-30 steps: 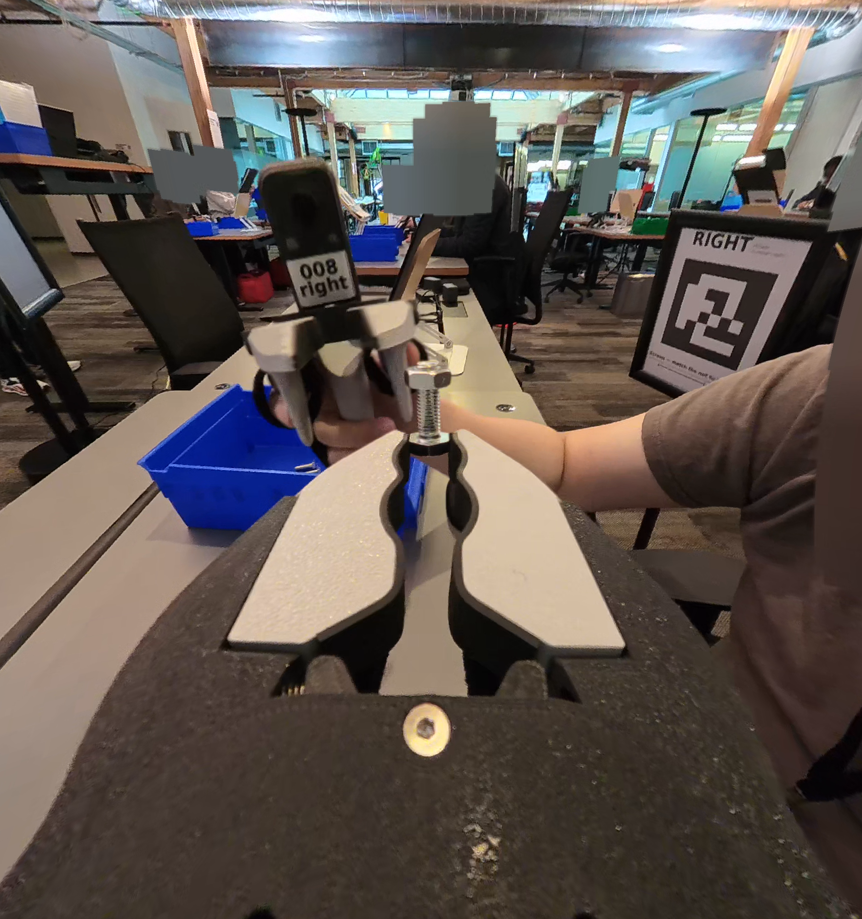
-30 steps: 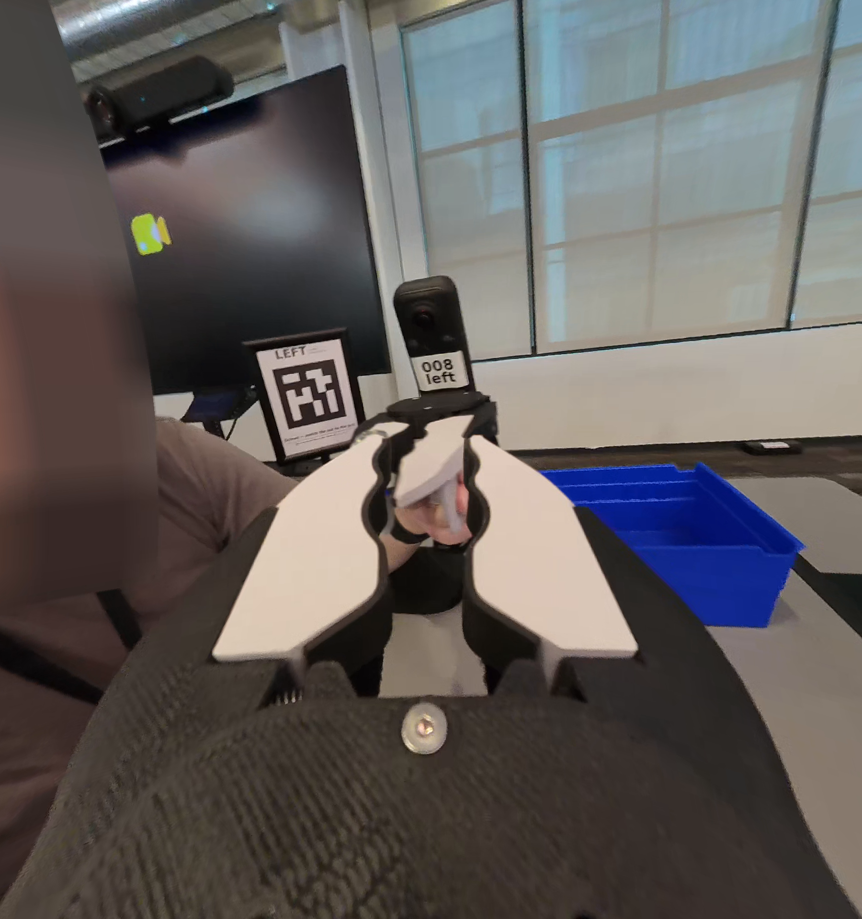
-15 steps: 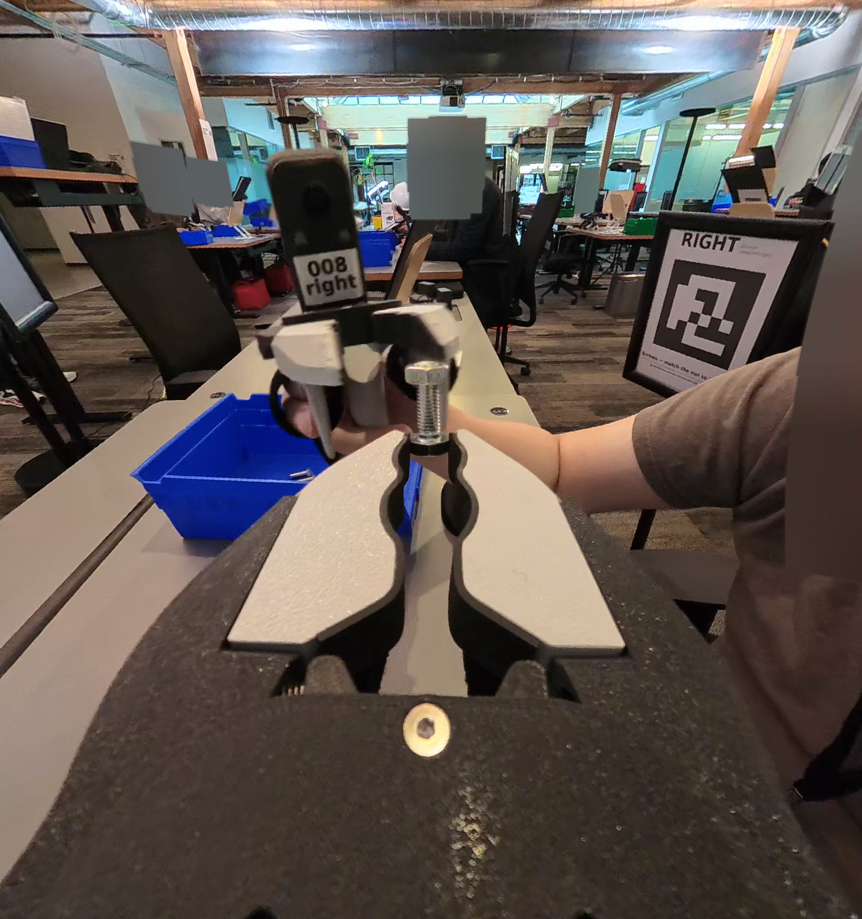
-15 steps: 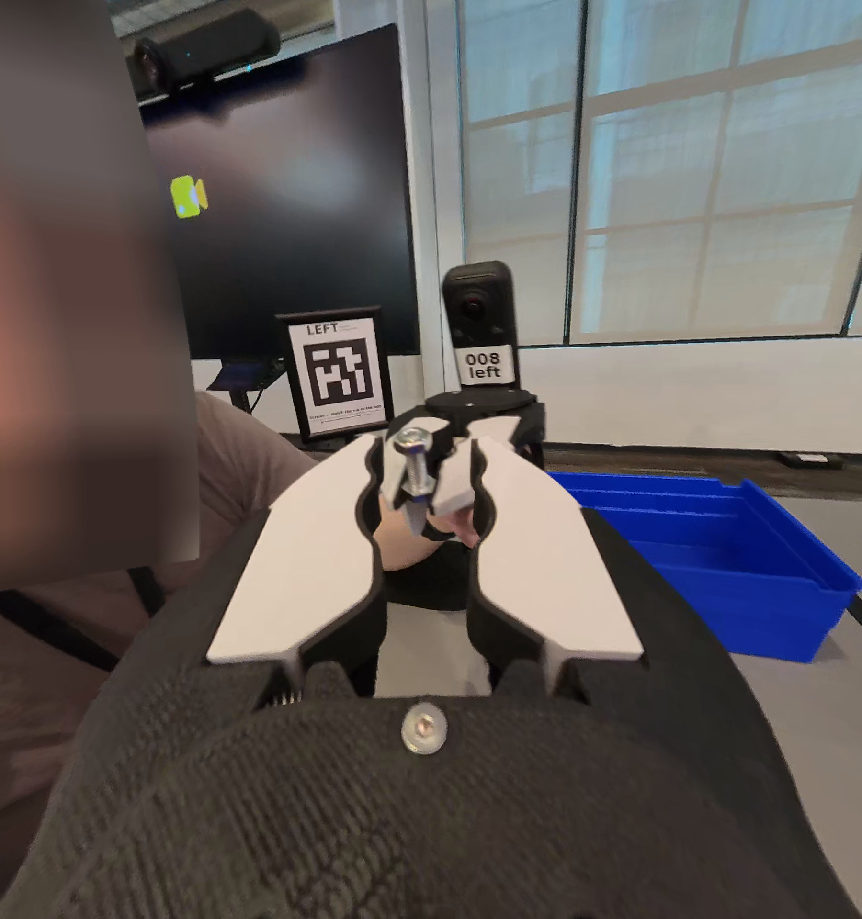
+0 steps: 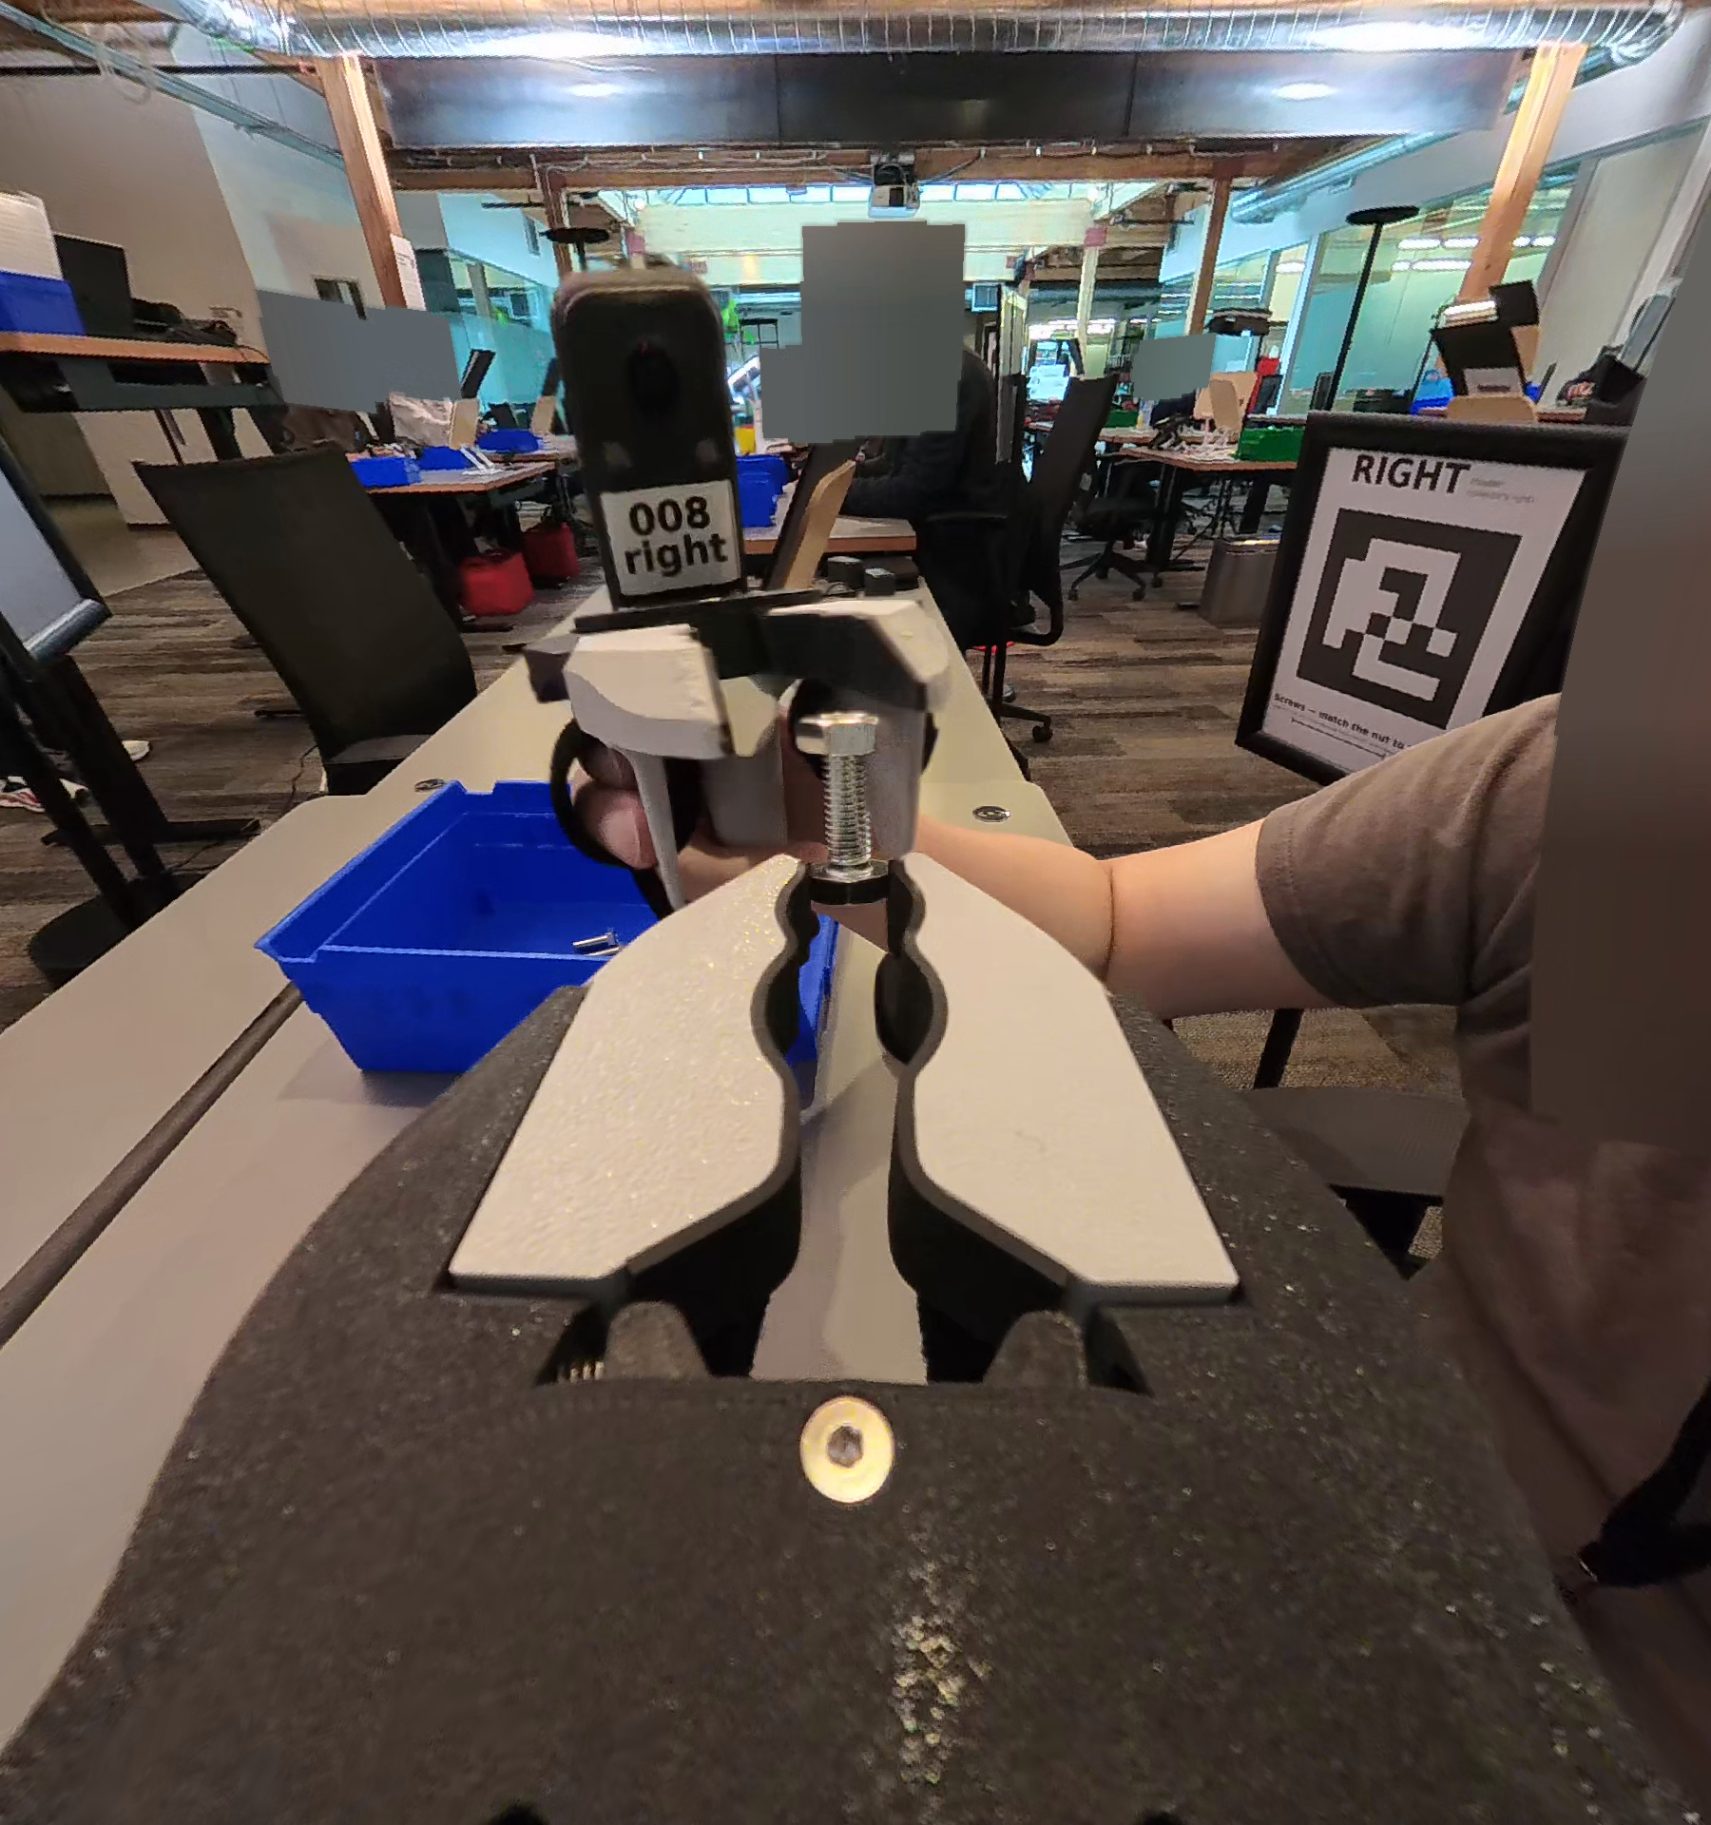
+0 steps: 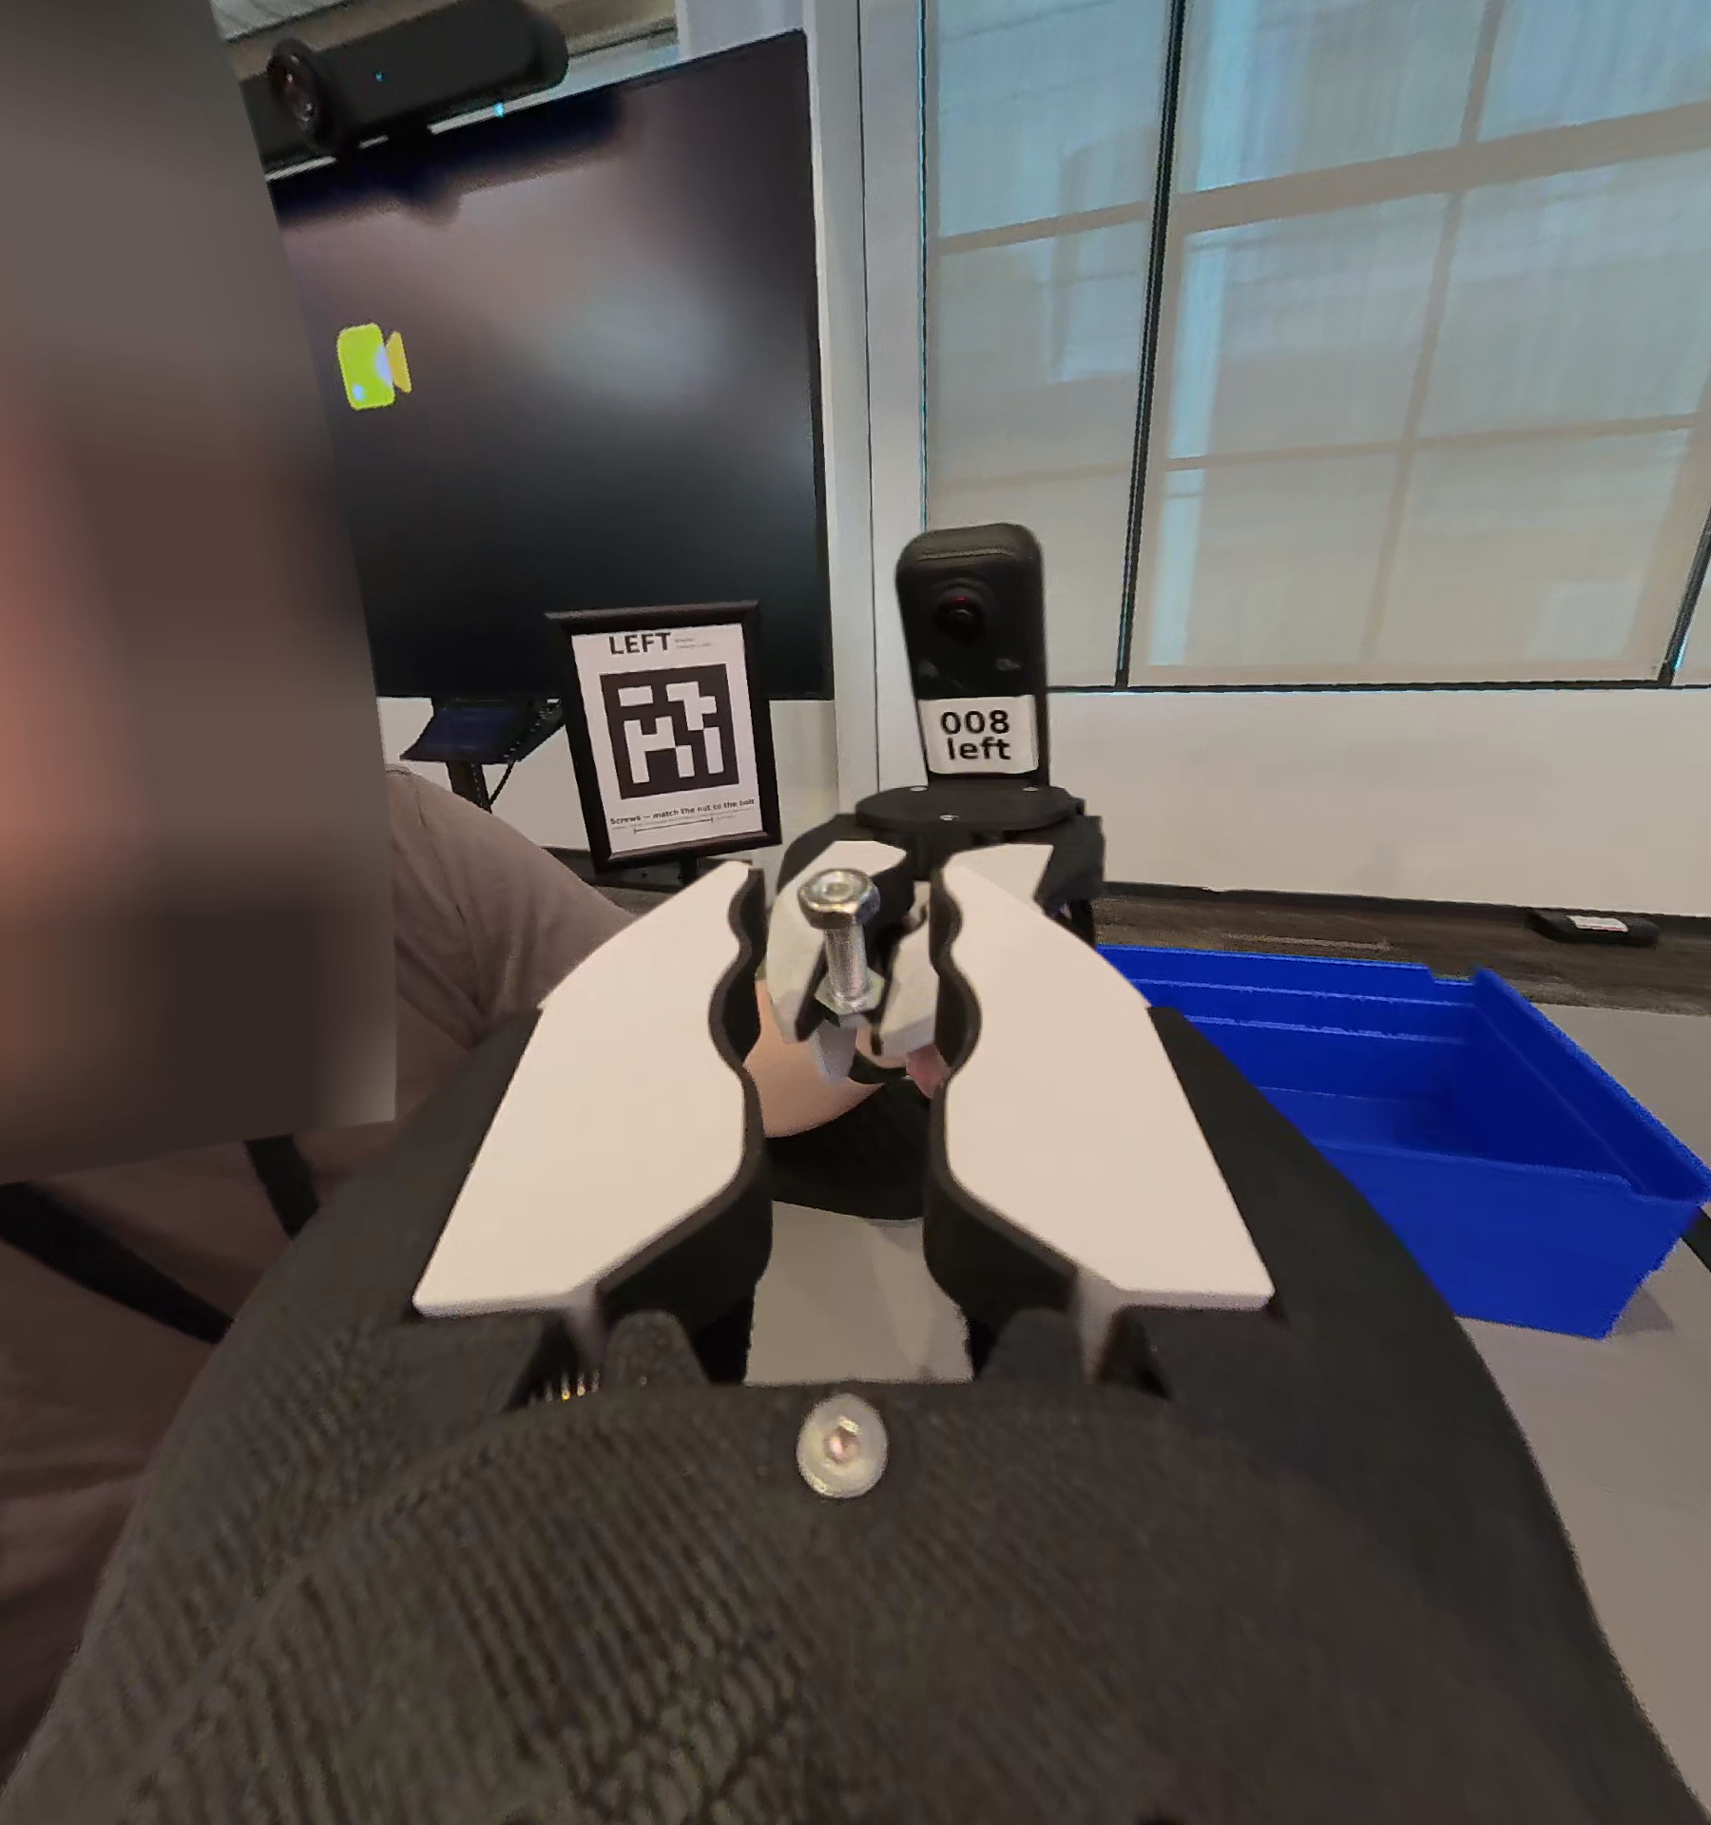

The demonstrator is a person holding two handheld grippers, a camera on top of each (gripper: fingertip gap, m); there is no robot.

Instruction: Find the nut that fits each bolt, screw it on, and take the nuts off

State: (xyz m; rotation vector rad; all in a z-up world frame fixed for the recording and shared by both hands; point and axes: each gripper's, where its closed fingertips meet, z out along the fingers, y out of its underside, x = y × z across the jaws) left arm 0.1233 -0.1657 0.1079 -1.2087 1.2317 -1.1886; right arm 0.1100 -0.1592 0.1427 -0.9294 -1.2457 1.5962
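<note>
bolt (image 5: 847,790) stands upright, head up, in left wrist view, its nut (image 5: 844,879) pinched at the tips of the left gripper (image 5: 844,894); right gripper (image 5: 733,770) faces it, blue bin (image 5: 457,928) on the table behind. right wrist view: right gripper (image 6: 847,928) parted, grasping nothing, bolt (image 6: 840,943) just beyond its tips.

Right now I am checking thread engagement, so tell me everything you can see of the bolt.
The bolt is bright silver metal with a hex head and a fully threaded shank. It stands upright, head up, in mid-air above the table. A silver nut sits at its lower end, and the left gripper has its jaws shut on that nut. The right gripper has its jaws open on either side of the bolt; whether they touch it is unclear.
</note>
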